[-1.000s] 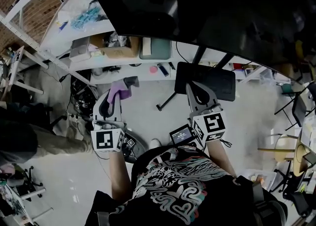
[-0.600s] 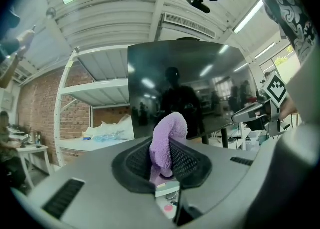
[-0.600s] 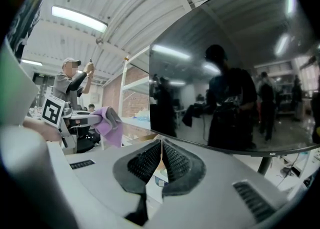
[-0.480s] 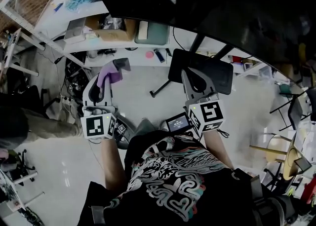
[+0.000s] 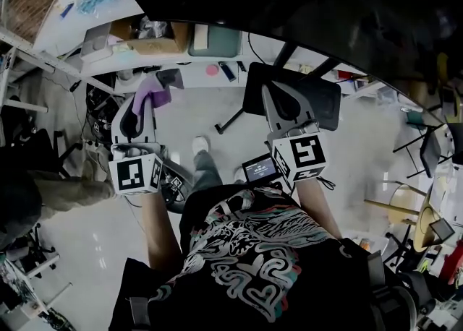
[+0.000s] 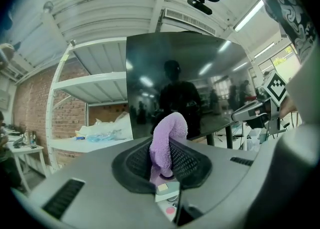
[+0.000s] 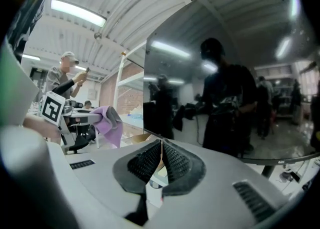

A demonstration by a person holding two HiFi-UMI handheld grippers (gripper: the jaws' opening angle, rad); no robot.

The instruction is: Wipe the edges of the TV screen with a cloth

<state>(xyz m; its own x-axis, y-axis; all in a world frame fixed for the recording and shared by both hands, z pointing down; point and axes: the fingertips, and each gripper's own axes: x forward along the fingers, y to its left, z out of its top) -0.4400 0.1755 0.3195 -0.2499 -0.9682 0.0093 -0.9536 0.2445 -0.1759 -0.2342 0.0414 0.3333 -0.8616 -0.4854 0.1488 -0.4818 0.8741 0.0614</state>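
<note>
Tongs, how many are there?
2. The left tongs, on the head view's left, are shut on the purple cloth. The right tongs, on the right, are shut with nothing between them.

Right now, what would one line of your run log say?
left gripper: shut on purple cloth | right gripper: shut, empty | TV screen: ahead, cloth not yet touching it

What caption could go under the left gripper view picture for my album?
Left gripper, jaws shut on a purple cloth, facing the dark TV screen.
</note>
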